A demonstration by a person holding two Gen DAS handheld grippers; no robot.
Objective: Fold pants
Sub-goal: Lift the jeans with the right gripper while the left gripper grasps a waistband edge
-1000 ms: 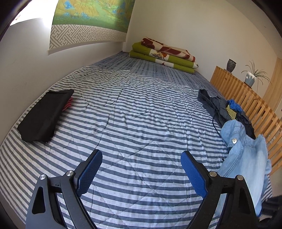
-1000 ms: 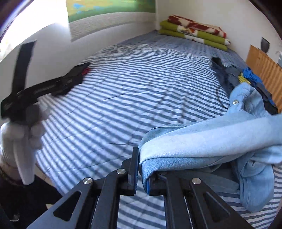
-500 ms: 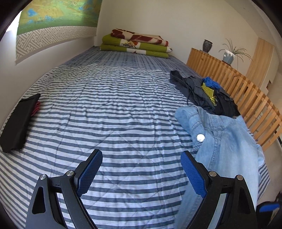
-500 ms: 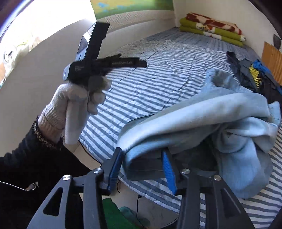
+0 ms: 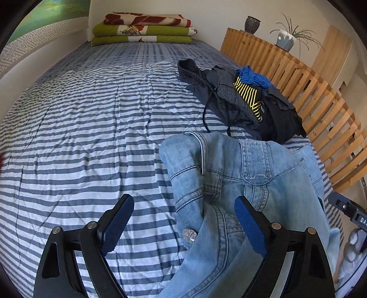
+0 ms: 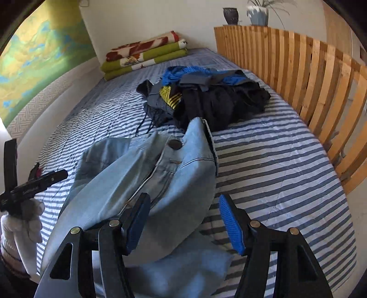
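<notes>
1. Light blue jeans [image 5: 247,183]: we find them lying rumpled at the near edge of the striped bed cover [image 5: 91,137], waistband up toward the far end, a metal button [image 5: 189,235] showing at the fly. Part of the denim hangs over the bed's edge.
2. Left gripper [image 5: 183,227]: we hold it above the cover and the jeans, jaws wide and closing a little. Its right blue pad [image 5: 248,225] is over the denim, its left over bare stripes; neither presses on cloth.
3. Right gripper [image 6: 183,227]: jaws opening, denim between them but free of the pads [image 6: 230,227], so we grip nothing.
4. Heap of dark clothes [image 5: 247,105], with blue and yellow-striped pieces: just beyond the jeans, beside the wooden slatted rail [image 5: 309,91].
5. Folded green and red blankets [image 5: 144,29]: stacked at the far end of the bed.
6. Dark vase [image 5: 252,21] and potted plant [image 5: 286,40]: on top of the rail.
</notes>
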